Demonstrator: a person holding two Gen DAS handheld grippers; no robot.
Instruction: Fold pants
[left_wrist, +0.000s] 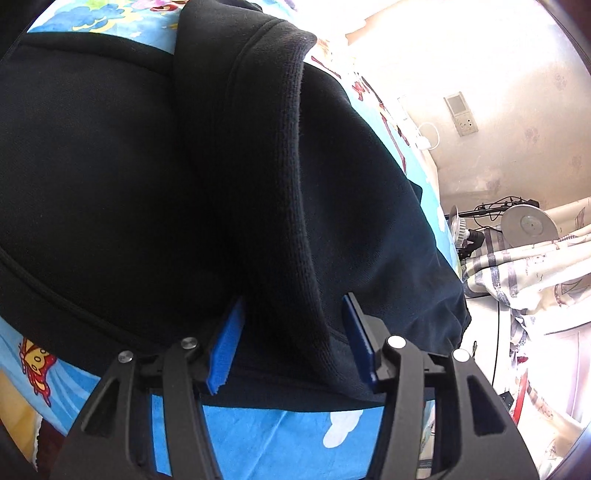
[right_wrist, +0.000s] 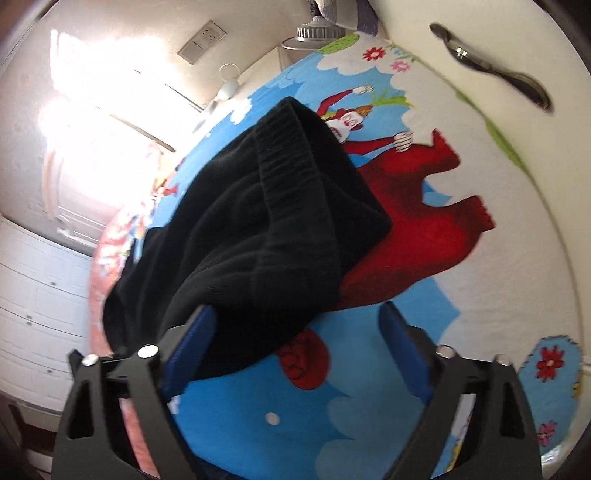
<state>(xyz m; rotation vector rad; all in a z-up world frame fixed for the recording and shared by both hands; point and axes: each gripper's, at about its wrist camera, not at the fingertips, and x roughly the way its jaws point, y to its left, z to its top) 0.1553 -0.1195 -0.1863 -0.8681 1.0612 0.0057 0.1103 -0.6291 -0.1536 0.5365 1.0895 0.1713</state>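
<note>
Cartoon bedsheet (right_wrist: 424, 317) carries black pants (left_wrist: 147, 184) lengthwise away; both claws (left_wrist: 291, 343) (right_wrist: 295, 354) released.

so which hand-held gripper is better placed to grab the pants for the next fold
Left. The left hand-held gripper already has its open jaws either side of a ribbed fold of the black pants. The right hand-held gripper is open too, but the cloth only touches one pad.
</note>
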